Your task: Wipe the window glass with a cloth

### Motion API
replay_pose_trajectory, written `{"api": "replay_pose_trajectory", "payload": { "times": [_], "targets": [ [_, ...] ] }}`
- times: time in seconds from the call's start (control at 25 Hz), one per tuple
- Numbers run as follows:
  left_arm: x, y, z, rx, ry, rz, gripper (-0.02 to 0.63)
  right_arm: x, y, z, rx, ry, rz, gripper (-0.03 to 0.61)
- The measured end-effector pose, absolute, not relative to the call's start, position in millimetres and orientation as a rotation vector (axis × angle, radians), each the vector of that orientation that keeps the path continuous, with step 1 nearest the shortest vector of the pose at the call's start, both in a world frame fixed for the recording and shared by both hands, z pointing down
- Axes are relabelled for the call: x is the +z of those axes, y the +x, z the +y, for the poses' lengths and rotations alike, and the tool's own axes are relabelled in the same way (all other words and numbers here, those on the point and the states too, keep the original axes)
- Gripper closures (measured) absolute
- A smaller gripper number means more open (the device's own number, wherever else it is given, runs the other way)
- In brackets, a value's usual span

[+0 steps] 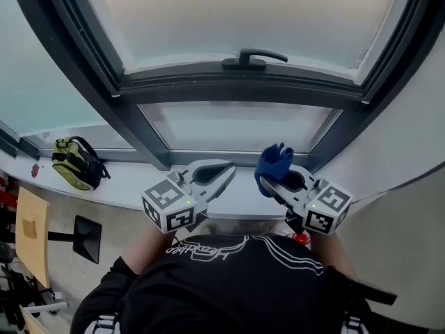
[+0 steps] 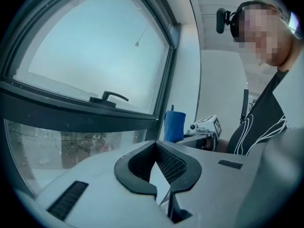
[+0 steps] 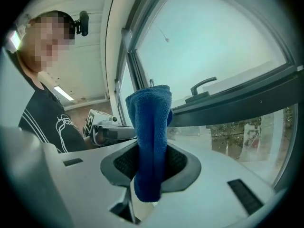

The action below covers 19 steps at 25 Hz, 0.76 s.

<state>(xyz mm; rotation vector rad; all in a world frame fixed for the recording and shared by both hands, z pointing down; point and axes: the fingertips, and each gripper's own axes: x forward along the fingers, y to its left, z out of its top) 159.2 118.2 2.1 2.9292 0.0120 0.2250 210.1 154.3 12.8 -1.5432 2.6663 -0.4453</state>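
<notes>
The window has a dark frame, an upper sash and a lower glass pane (image 1: 236,125) straight ahead of me. A blue cloth (image 1: 274,160) sticks up from my right gripper (image 1: 269,181), which is shut on it just short of the lower pane. In the right gripper view the cloth (image 3: 149,127) stands folded between the jaws of that gripper (image 3: 151,148) and hangs past them. My left gripper (image 1: 224,172) is held beside it over the sill, its jaw tips together and nothing in them. The left gripper view shows this gripper (image 2: 155,145) shut, with the cloth (image 2: 174,126) off to its right.
A black window handle (image 1: 252,59) sits on the sash bar above the lower pane. A green backpack (image 1: 73,162) lies on the white windowsill (image 1: 125,186) to the left. A white wall (image 1: 410,138) closes in on the right. My torso is close behind both grippers.
</notes>
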Motion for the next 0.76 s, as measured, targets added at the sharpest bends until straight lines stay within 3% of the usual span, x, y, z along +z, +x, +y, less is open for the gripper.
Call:
{"api": "replay_pose_trajectory", "payload": {
  "times": [0.76],
  "targets": [
    [5, 172, 131, 0.280, 2.951, 0.026, 0.609, 13, 217, 161, -0.456, -1.510, 2.643, 0.485]
  ]
}}
